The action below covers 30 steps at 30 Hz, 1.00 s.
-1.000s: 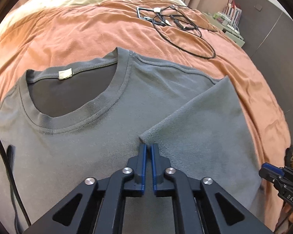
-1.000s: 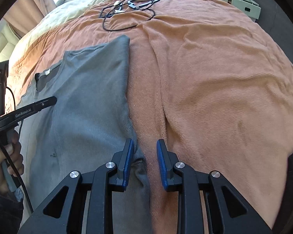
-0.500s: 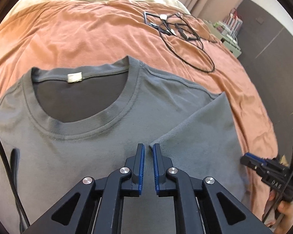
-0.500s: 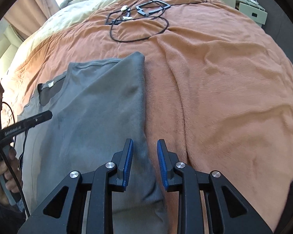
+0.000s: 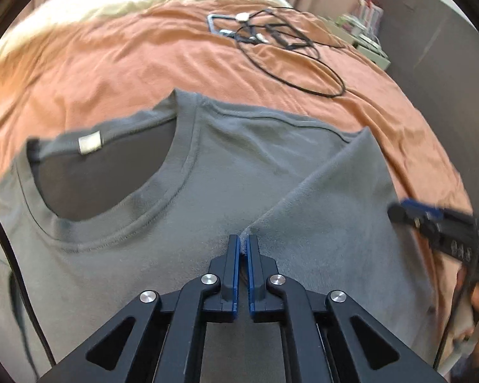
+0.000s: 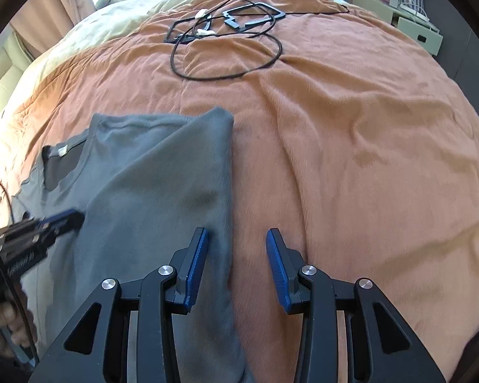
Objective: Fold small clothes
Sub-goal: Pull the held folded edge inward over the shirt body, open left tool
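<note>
**T-shirt, grey, one side folded in — entry at mid-fold**

T-shirt [image 5: 226, 198]: lies front up on the orange blanket [image 6: 351, 146], neck opening and white label [image 5: 90, 141] toward the pillows. Its right side is turned over onto the chest, giving a straight folded edge [image 6: 228, 172] along the bare blanket.

Left gripper [image 5: 243, 244]: I have its jaws pinched together on the corner of the folded flap [image 5: 329, 210], pinning that corner at mid-chest so, I judge, the fold keeps its line.

Right gripper [image 6: 236, 255]: its jaws have just been opening and stand apart, astride the folded edge with nothing clamped; the left pad hangs over cloth, the right over blanket. I judge this hand has let go and is free.

Room: wide bare blanket to the right of the fold. A black cable [image 6: 226, 48] and small frames lie well beyond the collar, clear of the work. The shirt's other side runs off the left wrist view's left margin; I cannot tell whether it is folded.
</note>
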Available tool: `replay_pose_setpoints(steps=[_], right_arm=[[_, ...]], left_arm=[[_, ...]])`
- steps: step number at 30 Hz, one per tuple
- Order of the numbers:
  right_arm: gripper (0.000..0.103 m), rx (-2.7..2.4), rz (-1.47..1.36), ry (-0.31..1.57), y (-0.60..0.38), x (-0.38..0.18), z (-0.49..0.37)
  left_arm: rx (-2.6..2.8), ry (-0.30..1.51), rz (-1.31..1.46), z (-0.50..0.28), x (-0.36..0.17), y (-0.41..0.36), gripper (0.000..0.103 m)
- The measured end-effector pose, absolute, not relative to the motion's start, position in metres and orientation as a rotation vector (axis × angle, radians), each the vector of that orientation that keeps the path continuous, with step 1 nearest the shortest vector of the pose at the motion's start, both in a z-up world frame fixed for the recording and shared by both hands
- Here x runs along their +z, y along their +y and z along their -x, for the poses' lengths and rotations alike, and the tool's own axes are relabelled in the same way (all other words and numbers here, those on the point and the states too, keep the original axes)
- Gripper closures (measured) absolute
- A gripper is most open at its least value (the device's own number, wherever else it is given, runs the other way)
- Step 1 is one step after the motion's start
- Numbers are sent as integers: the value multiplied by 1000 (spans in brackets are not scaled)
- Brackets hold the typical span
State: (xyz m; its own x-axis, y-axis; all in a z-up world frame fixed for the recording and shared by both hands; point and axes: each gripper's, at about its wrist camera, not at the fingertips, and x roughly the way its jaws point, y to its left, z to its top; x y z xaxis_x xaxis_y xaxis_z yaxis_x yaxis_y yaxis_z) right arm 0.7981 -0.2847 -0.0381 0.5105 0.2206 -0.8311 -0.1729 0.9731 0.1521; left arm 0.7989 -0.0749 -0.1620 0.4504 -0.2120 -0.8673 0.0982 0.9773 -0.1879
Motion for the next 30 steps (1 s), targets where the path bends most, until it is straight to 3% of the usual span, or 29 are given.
replay_pose_setpoints(steps=[5, 15, 30], right_arm=[[69, 226, -60, 1003, -283, -36, -820], [69, 251, -55, 997, -272, -37, -848], [69, 198, -39, 966, -270, -31, -868]], left_arm=[[-196, 1080, 86, -797, -145, -70, 100], [-151, 1162, 40, -798, -166, -68, 100], [-127, 1163, 50, -793, -156, -61, 100]])
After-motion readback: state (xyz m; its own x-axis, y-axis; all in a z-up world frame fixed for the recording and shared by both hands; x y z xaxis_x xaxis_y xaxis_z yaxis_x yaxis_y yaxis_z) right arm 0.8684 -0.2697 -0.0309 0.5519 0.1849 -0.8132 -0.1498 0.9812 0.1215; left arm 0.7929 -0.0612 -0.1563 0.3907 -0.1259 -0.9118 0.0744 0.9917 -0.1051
